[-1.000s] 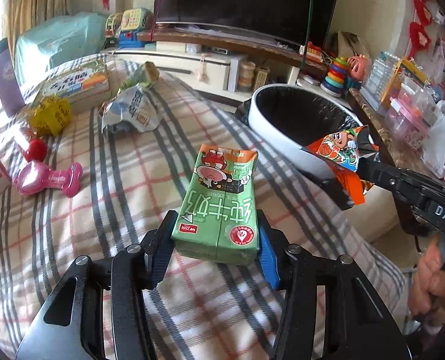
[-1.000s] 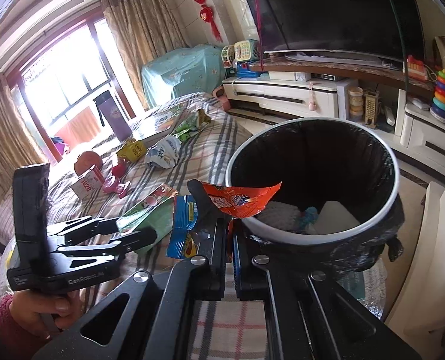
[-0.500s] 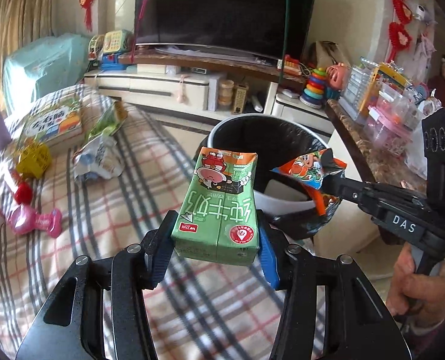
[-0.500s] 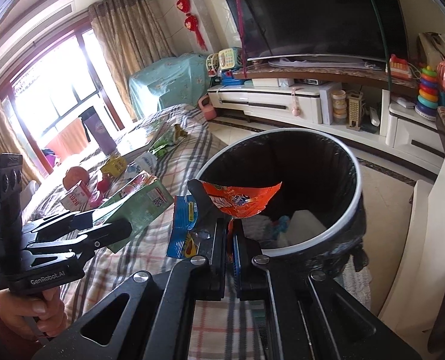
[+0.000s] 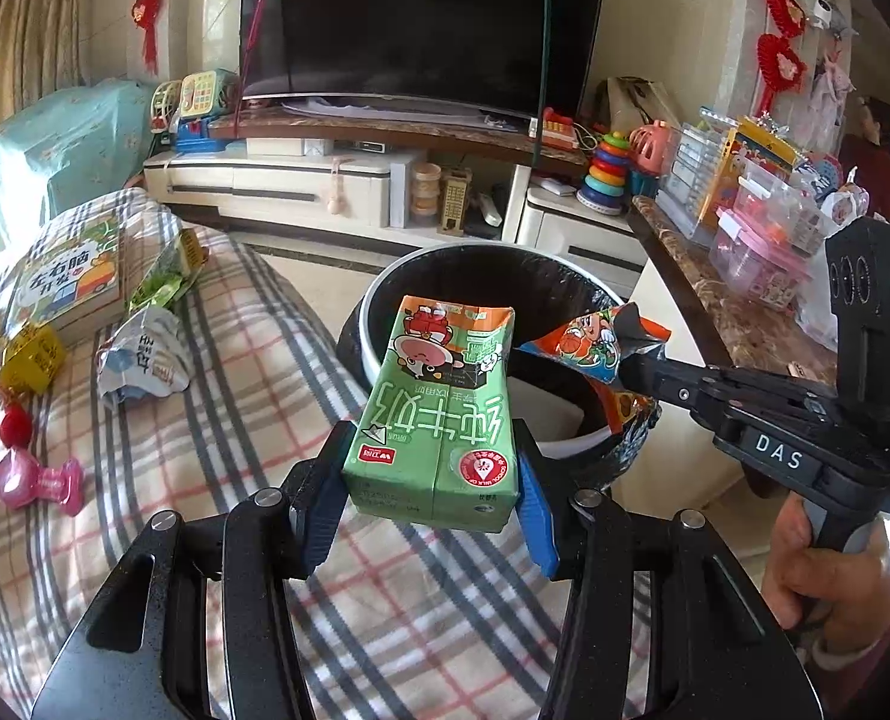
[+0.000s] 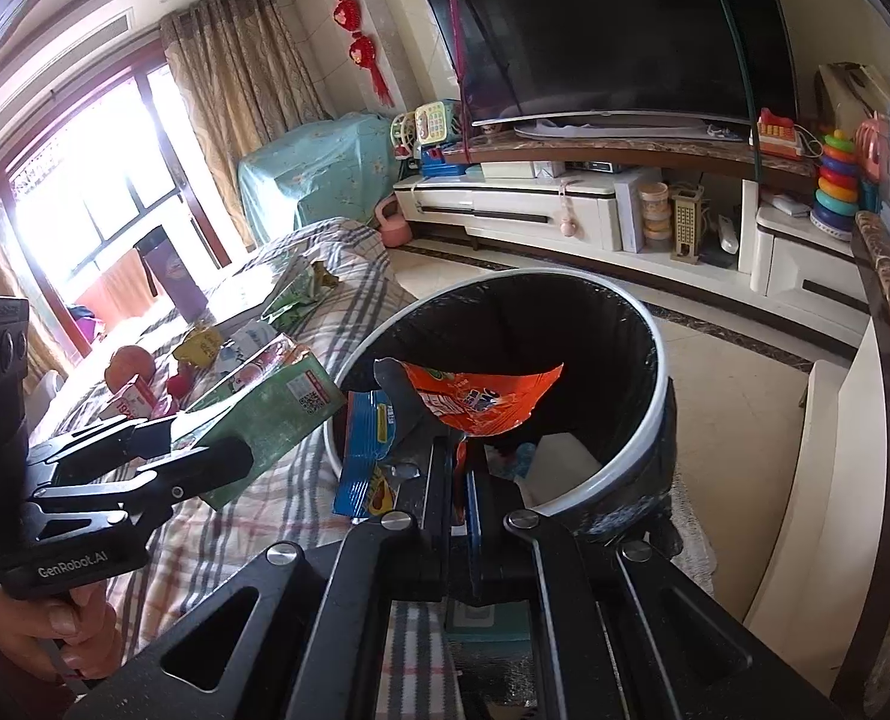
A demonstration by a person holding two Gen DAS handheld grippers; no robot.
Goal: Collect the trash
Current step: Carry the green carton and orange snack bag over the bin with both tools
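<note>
both grippers tilt down at the bin point(image 5: 384, 300); left gripper point(image 5: 429, 495) clamps a green milk carton point(image 5: 438, 408); right gripper point(image 6: 460, 468) pinches an orange wrapper point(image 6: 481, 399)

We cannot see what lies deep in the bin point(image 6: 655, 360): the orange wrapper point(image 6: 481, 399) covers part of its inside.

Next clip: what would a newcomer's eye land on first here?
The green milk carton, clamped in the left gripper near the black-lined trash bin. Next, the orange snack wrapper, pinched in the right gripper over the bin's mouth. More litter lies on the plaid cover behind.
</note>
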